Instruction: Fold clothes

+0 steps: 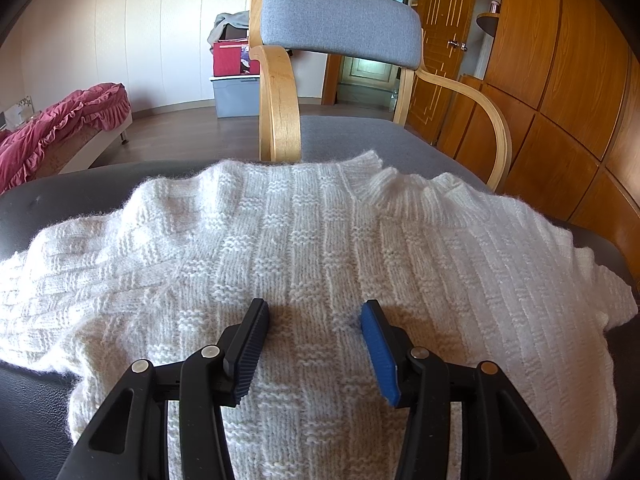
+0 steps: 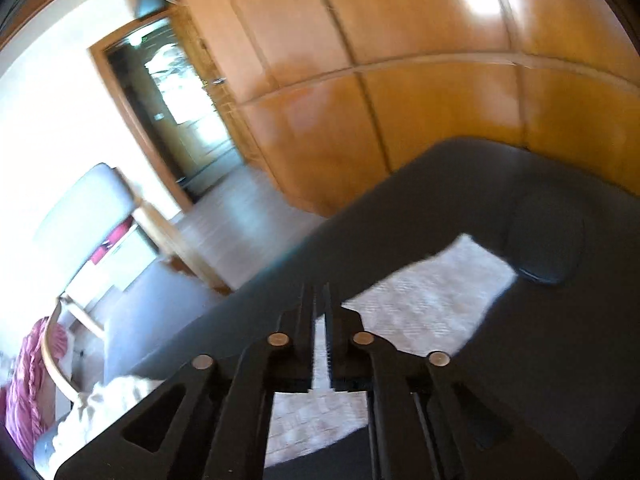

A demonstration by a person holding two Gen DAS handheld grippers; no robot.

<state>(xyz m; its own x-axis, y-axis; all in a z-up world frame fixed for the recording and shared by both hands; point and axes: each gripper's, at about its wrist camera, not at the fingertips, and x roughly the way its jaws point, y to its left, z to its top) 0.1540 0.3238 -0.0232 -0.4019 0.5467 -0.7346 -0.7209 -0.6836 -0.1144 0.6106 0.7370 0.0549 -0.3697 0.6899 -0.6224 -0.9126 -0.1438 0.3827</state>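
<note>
- The left gripper (image 1: 314,316) has its black, ridged fingers spread wide over the white knitted sweater (image 1: 304,248). The tips rest on or just above the knit, with no fabric pinched between them, so it grips nothing.
- One left finger carries a blue pad (image 1: 378,350), the other a dark ribbed one.
- The sweater lies spread on a dark, smooth, leather-like surface (image 1: 36,396). Its long axis runs from the gripper away toward the chair, and the ribbed collar (image 1: 384,182) points to the far edge.
- The knit is soft and fuzzy, worked in a basket-weave of raised blocks in lengthwise columns. Wrinkled folds bunch at its left side.
- In the blurred right wrist view, the right gripper (image 2: 320,292) has its jaws drawn close, a narrow slit between them. Nothing is visibly caught in that slit. A pale strip of the sweater lies below on the dark surface.
- Beyond the sweater stands a chair (image 1: 340,24) with bent pale-wood arms and grey woven upholstery.
- Farther off are wooden panelled cupboards (image 1: 560,92), a grey storage box (image 1: 234,98) and a ruffled pink bedspread (image 1: 68,120).
</note>
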